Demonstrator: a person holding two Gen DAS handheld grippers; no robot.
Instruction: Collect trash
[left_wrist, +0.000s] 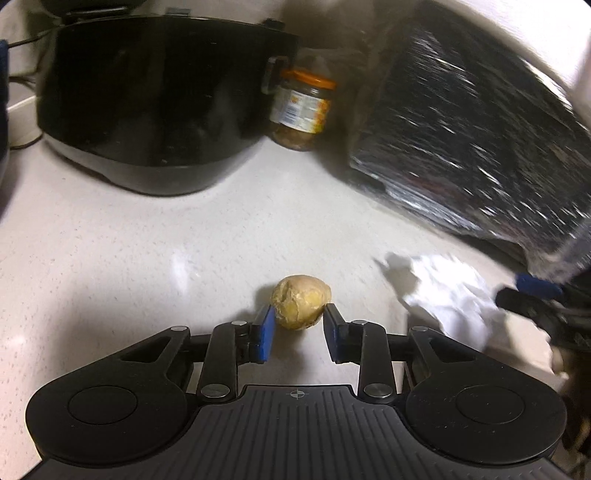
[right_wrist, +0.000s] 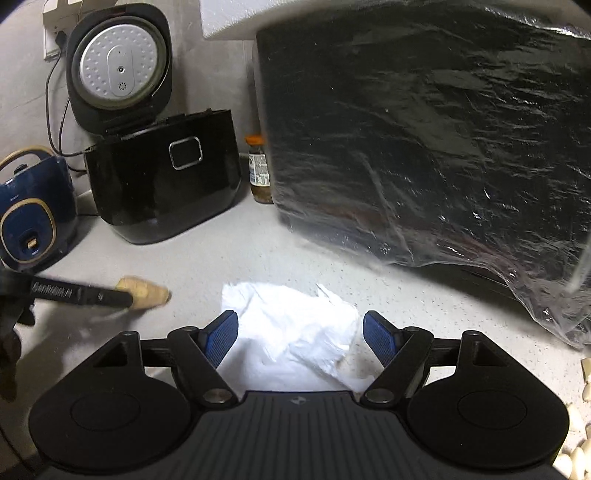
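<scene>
A yellow-brown food lump (left_wrist: 301, 304), cracked on its face, sits between the blue pads of my left gripper (left_wrist: 298, 314), which is shut on it just above the pale counter (left_wrist: 147, 258). The right wrist view shows that gripper's finger (right_wrist: 88, 293) with the lump (right_wrist: 147, 290) at its tip. Crumpled white paper (right_wrist: 291, 325) lies on the counter under my right gripper (right_wrist: 300, 326), which stands open; the right pad is clear of the paper. The paper (left_wrist: 447, 295) also shows right of the lump, beside a right finger (left_wrist: 532, 291). A big black plastic bag (right_wrist: 424, 147) fills the right.
A black rice cooker (right_wrist: 162, 177) with its lid up stands at the back left, a blue appliance (right_wrist: 33, 218) beside it. A jar with an orange lid (left_wrist: 301, 107) is wedged between cooker and bag. Small pale pieces (right_wrist: 576, 454) lie at the counter's right edge.
</scene>
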